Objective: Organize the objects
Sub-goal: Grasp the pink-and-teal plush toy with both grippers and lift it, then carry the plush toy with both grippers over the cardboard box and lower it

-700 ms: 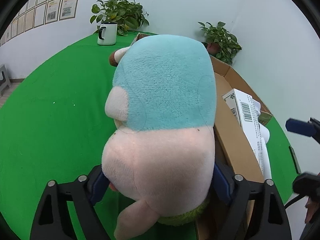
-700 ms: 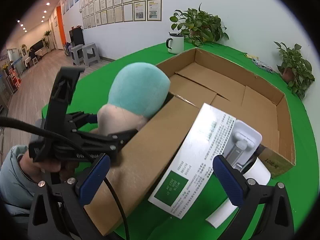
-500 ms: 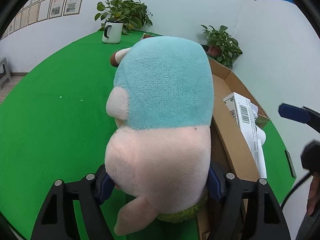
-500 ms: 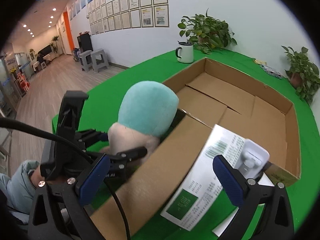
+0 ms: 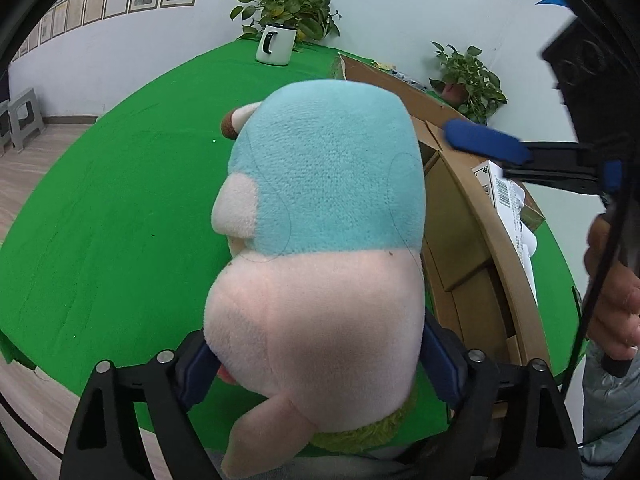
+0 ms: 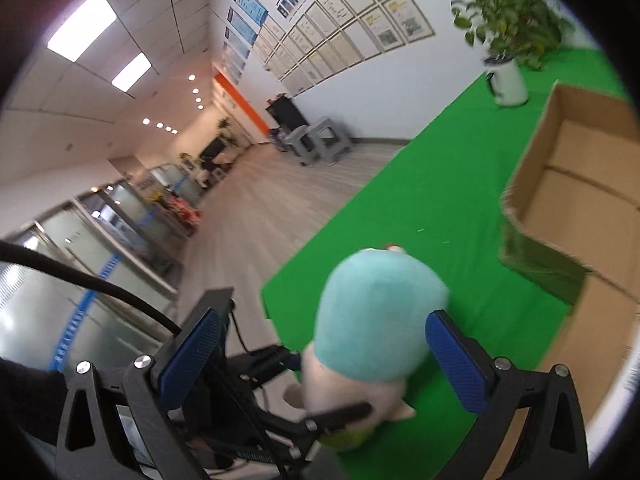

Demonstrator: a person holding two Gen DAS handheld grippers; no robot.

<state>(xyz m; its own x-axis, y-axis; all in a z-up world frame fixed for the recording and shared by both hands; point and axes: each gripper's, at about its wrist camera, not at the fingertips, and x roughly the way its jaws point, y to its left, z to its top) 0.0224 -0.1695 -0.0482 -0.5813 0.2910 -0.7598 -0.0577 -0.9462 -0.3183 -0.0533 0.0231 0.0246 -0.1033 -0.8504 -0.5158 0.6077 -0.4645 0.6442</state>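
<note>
The left gripper (image 5: 320,364) is clamped on the plush toy (image 5: 320,240), its blue pads pressing into the pale pink lower body from either side, so the toy fills the middle of the left wrist view with its teal top pointing away from the camera. The toy appears lifted clear of the green table (image 5: 120,220), just beside the near wall of the cardboard box (image 5: 472,240), which stands to the right; a white barcoded package (image 5: 504,196) lies beyond that wall, and whether it sits inside the box or against it I cannot tell. Above the box reaches one blue finger of the right gripper (image 5: 486,146), with the person's right hand (image 5: 612,300) behind it at the frame's edge. In the right wrist view, the right gripper (image 6: 324,354) stands wide open and empty, tilted and aimed across at the toy (image 6: 376,332) held in the left tool, with the open box (image 6: 568,208) off to the right. The step in hand looks like carrying the toy to the box; the next move calls for swinging the left gripper over the wall and lowering before letting go.
</note>
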